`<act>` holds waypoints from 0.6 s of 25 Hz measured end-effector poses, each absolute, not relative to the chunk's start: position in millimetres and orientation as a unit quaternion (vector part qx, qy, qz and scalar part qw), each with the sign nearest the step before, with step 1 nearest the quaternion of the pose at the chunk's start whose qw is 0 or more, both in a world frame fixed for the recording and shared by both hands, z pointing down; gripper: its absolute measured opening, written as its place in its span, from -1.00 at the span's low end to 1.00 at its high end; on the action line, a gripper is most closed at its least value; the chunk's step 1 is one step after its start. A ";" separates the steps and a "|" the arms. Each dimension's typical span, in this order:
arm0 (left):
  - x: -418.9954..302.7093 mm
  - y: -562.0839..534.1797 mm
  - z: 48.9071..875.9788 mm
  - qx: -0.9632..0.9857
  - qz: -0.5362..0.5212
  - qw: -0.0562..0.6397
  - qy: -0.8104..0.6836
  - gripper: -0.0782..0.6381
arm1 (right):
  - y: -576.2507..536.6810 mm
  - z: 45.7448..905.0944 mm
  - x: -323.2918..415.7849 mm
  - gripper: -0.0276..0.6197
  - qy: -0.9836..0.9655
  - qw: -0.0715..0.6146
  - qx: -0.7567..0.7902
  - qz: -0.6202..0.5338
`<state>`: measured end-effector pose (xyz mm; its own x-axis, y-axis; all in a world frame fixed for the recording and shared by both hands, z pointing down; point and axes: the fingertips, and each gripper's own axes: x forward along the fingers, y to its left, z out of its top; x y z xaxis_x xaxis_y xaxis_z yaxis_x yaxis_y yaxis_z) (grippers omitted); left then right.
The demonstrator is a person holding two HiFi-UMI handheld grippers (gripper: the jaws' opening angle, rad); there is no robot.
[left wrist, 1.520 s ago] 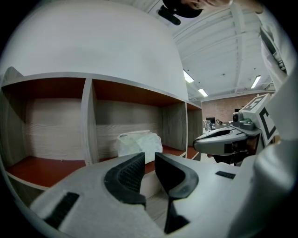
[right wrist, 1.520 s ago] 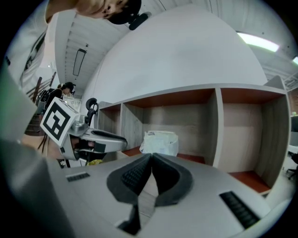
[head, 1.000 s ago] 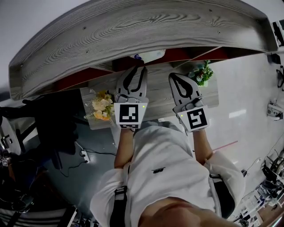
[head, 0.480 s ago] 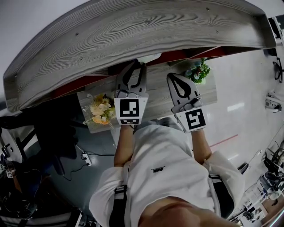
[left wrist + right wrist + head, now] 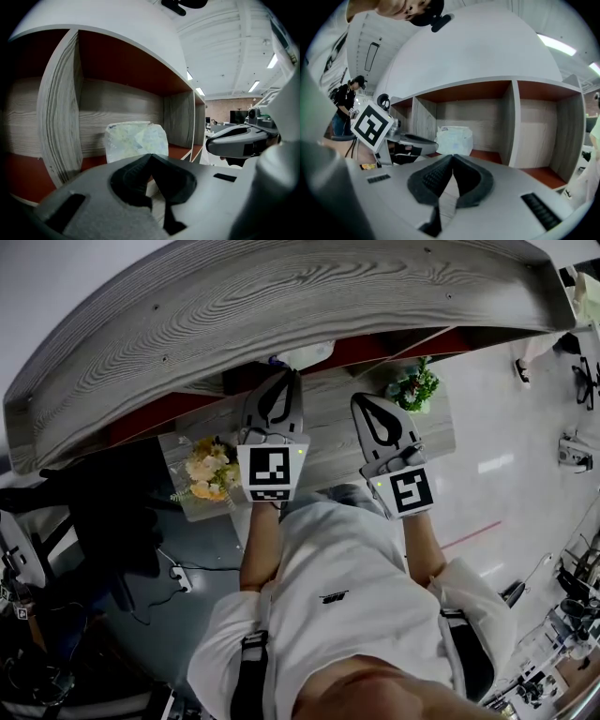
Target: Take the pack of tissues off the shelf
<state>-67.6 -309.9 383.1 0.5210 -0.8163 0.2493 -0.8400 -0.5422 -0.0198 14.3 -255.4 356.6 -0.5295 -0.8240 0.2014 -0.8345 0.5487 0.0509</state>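
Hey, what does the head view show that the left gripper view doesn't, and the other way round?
Only the head view: the wood-grain top of the shelf, a yellow bouquet, a green plant and the person's white shirt. Only the left gripper view: the compartment's back wall and the ceiling lights. Both: the pack of tissues standing in the shelf, and the left gripper, its jaws closing together on nothing, with the pack beyond its tips.

The left gripper (image 5: 151,155), whose jaws were spread apart a moment earlier, brought them together with nothing between, in front of the pack of tissues (image 5: 136,140).
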 end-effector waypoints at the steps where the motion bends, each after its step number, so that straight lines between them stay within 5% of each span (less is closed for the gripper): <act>1: -67.0 -307.7 382.0 0.870 0.114 0.051 -0.476 -0.70 | -253.4 355.6 14.9 -0.83 -0.875 0.101 0.473 0.024; 15: -65.9 -263.6 374.3 0.862 0.105 0.044 -0.494 -0.70 | -217.4 352.6 20.5 -0.83 -0.886 0.092 0.454 0.018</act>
